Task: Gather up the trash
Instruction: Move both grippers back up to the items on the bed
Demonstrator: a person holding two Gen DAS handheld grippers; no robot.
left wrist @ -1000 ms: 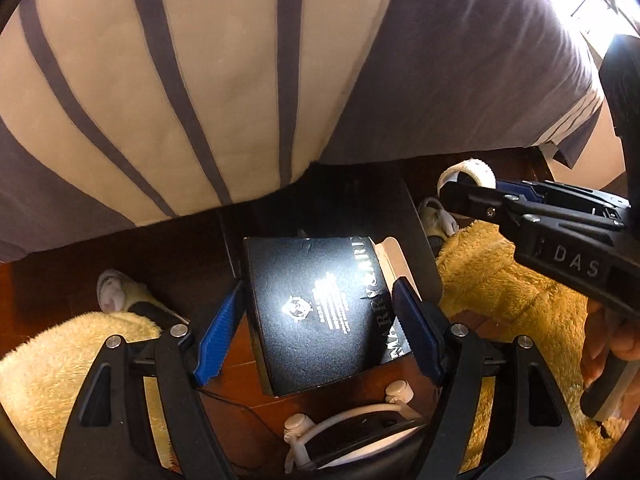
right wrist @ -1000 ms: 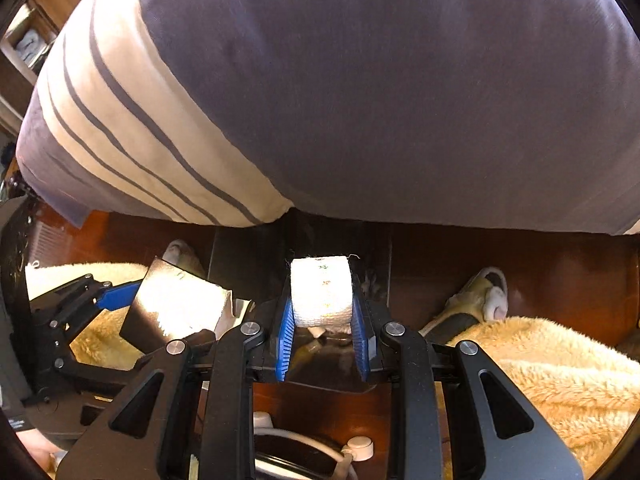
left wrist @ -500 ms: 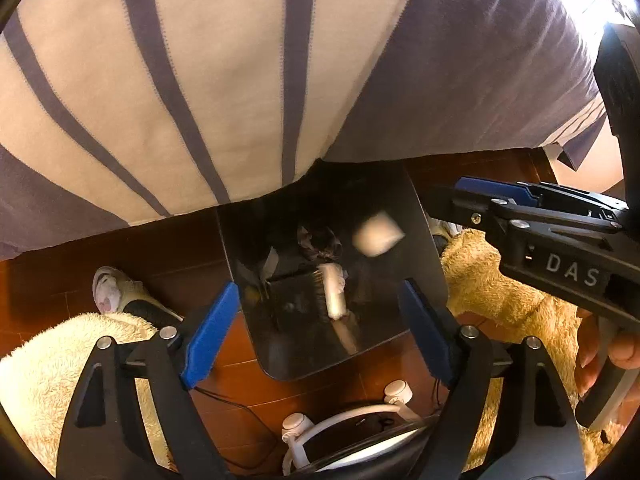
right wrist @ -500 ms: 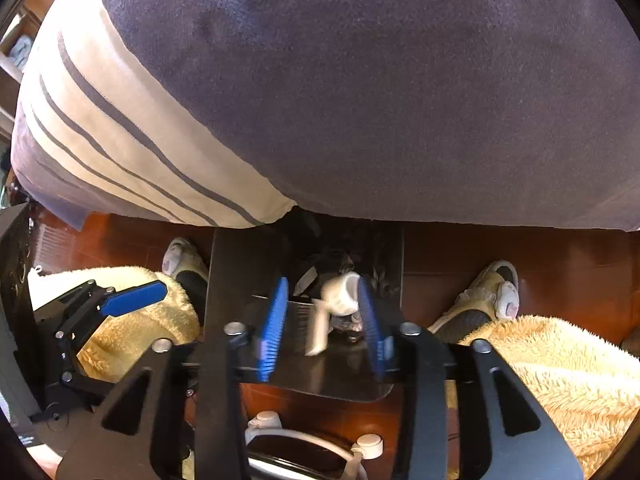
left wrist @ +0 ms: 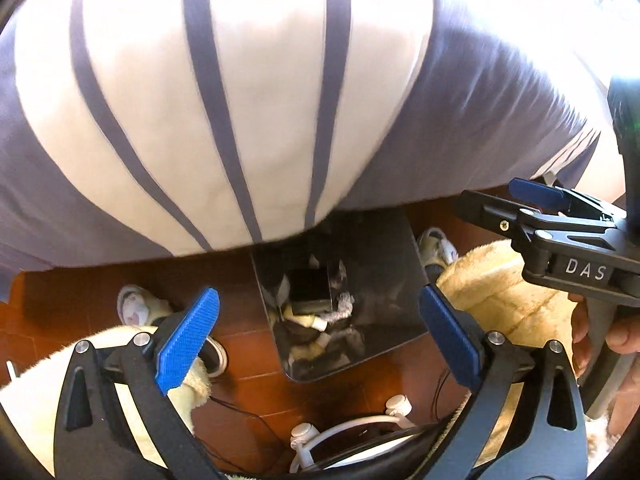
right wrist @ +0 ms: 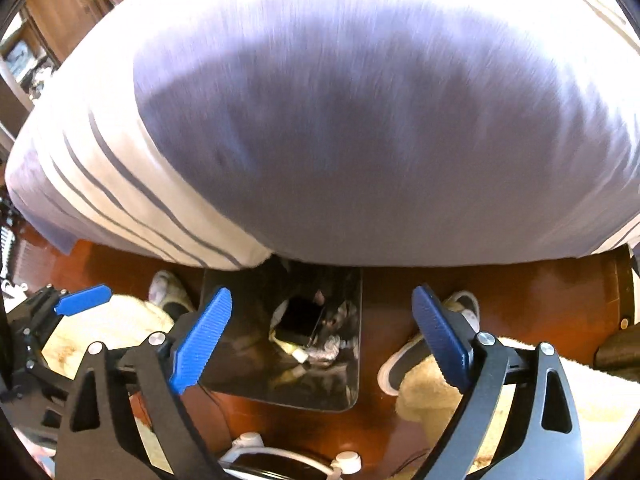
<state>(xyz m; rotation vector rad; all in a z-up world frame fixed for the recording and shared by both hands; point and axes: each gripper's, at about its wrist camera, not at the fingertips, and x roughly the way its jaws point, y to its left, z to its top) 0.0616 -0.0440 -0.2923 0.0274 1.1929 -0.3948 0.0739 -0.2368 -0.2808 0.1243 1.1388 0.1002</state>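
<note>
The trash (left wrist: 316, 308) lies inside the dark bin (left wrist: 400, 264) on the wooden floor (left wrist: 240, 352), directly below both tools. Visible contents: a flat black box (right wrist: 300, 316), a crumpled pale wad (right wrist: 326, 350) and small cream-coloured scraps.

Handling, as judged:
- The box is probably light and stiff. Take it across its two long edges; its smooth faces may slip.
- The wad is soft and very light. Pinch it through the middle; it will compress.
- Nothing here appears fragile.

The left tool (left wrist: 316, 336) is opening, its blue pads spread wide with nothing between them. The right tool (right wrist: 320, 336) is likewise opening and carries nothing.

The bin stands partly under the overhang of a striped bed cover (left wrist: 248, 100). Slippered feet (right wrist: 424, 340) and fleece-clad legs (left wrist: 496, 296) flank it on either side.
</note>
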